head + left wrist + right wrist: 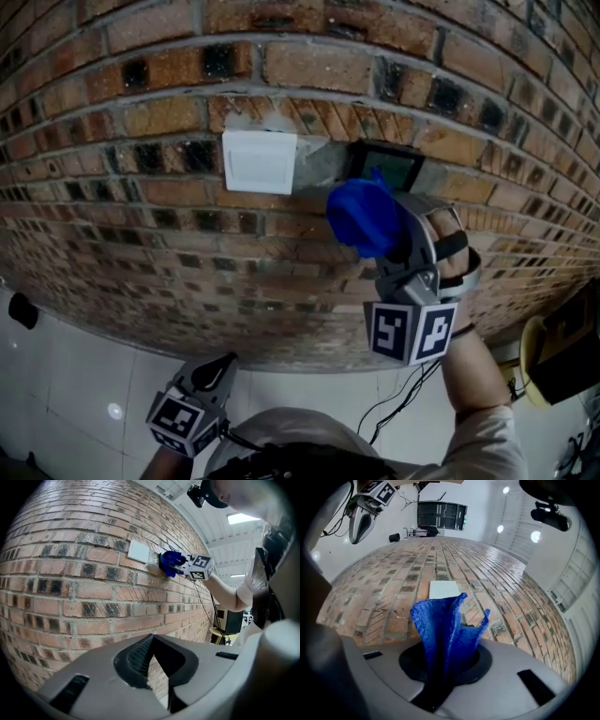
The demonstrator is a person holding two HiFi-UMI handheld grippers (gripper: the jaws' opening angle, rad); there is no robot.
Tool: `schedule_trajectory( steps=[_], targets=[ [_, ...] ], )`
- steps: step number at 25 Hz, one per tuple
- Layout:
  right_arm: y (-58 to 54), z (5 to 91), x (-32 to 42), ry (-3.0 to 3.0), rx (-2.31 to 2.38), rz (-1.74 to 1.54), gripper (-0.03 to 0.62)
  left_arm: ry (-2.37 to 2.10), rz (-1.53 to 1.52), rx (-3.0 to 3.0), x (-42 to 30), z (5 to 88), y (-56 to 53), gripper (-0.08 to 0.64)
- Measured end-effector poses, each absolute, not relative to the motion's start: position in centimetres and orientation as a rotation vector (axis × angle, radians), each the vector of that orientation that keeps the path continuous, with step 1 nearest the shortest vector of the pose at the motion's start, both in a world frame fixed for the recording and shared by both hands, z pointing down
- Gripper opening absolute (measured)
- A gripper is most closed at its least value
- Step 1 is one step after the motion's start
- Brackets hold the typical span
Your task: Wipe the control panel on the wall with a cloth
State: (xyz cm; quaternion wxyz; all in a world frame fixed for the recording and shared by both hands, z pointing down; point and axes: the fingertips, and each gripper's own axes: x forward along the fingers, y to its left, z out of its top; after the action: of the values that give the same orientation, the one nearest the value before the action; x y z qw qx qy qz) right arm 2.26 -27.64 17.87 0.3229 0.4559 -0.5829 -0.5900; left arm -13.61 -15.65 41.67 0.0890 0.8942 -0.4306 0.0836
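Note:
The control panel is a small dark screen set in the brick wall, to the right of a white switch plate. A bunched blue cloth covers the panel's lower left corner. My right gripper is shut on the cloth and holds it close to the wall. In the right gripper view the cloth stands up out of the shut jaws and hides the panel. My left gripper hangs low at the left, away from the wall, with nothing in it. Its jaws meet at the tips.
A black cable hangs down the wall under my right arm. At the far right stands a yellowish stool with a black box on it. A small black object lies on the white tiled floor at the left.

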Motion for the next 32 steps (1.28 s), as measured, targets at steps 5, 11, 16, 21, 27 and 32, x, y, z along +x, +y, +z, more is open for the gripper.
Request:
schedule_trajectory(
  steps=[5, 11, 16, 21, 27, 32],
  targets=[
    [-28.9, 23.6, 2.1, -1.570, 1.119, -1.449, 0.087, -1.281, 0.271, 2.662, -13.6, 42.0, -15.4, 0.000],
    [-28.9, 24.5, 2.1, -1.599, 1.091, -1.437, 0.087, -1.281, 0.272, 2.654, -13.5, 42.1, -15.1, 0.002],
    [-26.5, 17.8, 2.2, -1.579, 1.191, -1.554, 0.087, -1.284, 0.279, 2.656, -13.6, 42.3, -15.1, 0.001],
    [-26.7, 13.0, 2.2, -1.558, 1.250, -1.624, 0.086, -1.277, 0.254, 2.649, -13.4, 42.2, -15.0, 0.001],
    [-27.6, 11.7, 2.4, -1.514, 1.284, -1.643, 0.086, -1.291, 0.262, 2.640, -13.9, 42.6, -14.9, 0.001],
    [-27.6, 13.8, 2.3, -1.504, 1.261, -1.628, 0.087, -1.303, 0.287, 2.643, -14.2, 42.8, -14.9, 0.002]
  ],
)
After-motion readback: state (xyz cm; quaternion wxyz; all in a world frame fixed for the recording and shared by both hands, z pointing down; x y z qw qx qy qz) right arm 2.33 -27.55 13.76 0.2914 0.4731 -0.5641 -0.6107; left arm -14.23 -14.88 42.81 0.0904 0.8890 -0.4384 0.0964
